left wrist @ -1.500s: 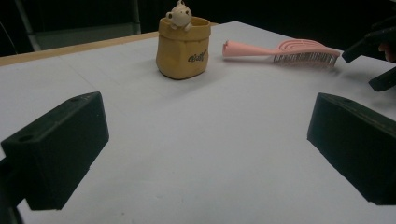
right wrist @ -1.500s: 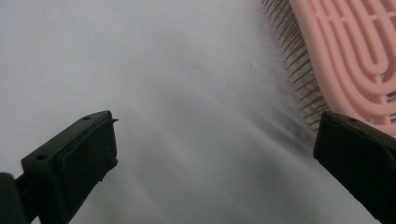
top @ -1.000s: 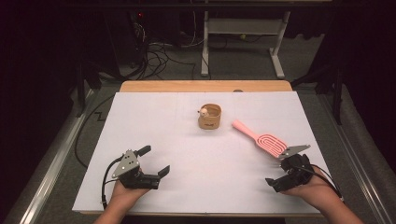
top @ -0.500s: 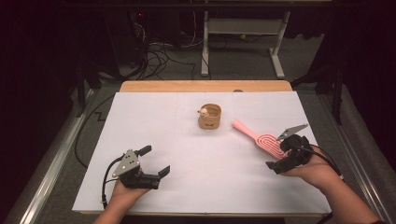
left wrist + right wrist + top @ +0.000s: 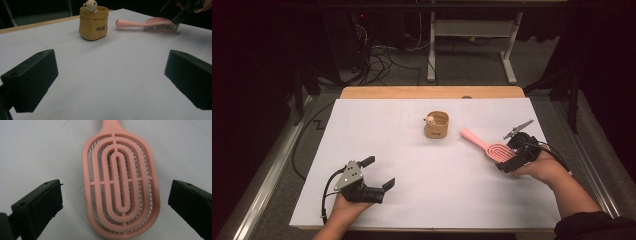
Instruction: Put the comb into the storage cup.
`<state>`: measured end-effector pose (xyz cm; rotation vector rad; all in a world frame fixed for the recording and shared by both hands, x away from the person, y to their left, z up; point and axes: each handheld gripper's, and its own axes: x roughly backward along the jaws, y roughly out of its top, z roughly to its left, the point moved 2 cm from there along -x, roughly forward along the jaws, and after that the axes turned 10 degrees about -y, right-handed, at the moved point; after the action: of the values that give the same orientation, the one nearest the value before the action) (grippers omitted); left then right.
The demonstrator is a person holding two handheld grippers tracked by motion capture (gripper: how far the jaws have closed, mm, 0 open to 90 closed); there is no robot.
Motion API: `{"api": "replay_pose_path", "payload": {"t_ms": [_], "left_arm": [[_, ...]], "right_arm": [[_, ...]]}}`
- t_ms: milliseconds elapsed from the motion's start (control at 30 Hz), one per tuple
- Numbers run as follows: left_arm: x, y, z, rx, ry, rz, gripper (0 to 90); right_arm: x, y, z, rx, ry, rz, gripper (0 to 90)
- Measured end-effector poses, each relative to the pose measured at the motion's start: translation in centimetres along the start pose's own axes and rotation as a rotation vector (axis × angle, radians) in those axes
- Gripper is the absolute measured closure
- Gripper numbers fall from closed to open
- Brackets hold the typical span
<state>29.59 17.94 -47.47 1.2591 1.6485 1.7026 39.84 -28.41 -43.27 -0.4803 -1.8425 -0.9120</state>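
While your left gripper (image 5: 379,173) rests spread wide, your right gripper (image 5: 115,202) hovers unclenched — jaws either side of the pink hairbrush (image 5: 121,187) head — not touching.

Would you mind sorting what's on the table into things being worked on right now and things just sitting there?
In play:
- pink hairbrush, bristles down, between the open jaws of the right tool

Sitting idle, as far as I can tell:
- yellow pot with a bear figure, standing apart
- left tool, open, resting near the table's front edge
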Motion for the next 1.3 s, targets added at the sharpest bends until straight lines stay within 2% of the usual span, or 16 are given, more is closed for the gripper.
{"api": "replay_pose_path", "payload": {"t_ms": [167, 300, 467, 600, 900, 1133, 1267, 1300], "left_arm": [[-0.1, 0.0, -0.1, -0.003, -0.002, 0.001, 0.0], [0.0, 0.0, -0.1, -0.001, -0.004, -0.001, 0.0], [0.0, 0.0, -0.1, 0.001, -0.001, 0.0, 0.0], [0.2, 0.0, -0.1, 0.002, 0.0, -0.004, 0.0], [0.1, -0.1, -0.1, 0.002, 0.003, -0.001, 0.0], [0.0, -0.2, 0.0, 0.003, 0.005, 0.004, 0.0], [0.1, -0.2, 0.0, 0.004, 0.006, 0.005, 0.0], [0.1, -0.2, 0.0, 0.004, 0.006, 0.006, 0.0]], "right_arm": [[-0.8, 0.9, -1.0, 0.023, 0.034, 0.02, 0.5], [-1.4, 1.2, -1.1, 0.051, 0.037, 0.056, 0.5], [-1.8, 1.7, -1.3, 0.049, 0.043, 0.066, 0.7], [-2.3, 1.5, -1.1, 0.064, 0.044, 0.098, 1.0], [-2.5, 1.5, -0.6, 0.102, 0.062, 0.096, 6.9], [-2.7, 1.5, -0.7, 0.104, 0.059, 0.091, 11.1], [-2.5, 1.3, -0.8, 0.085, 0.066, 0.093, 13.7], [-2.5, 1.3, -0.9, 0.095, 0.068, 0.087, 14.2]]}}
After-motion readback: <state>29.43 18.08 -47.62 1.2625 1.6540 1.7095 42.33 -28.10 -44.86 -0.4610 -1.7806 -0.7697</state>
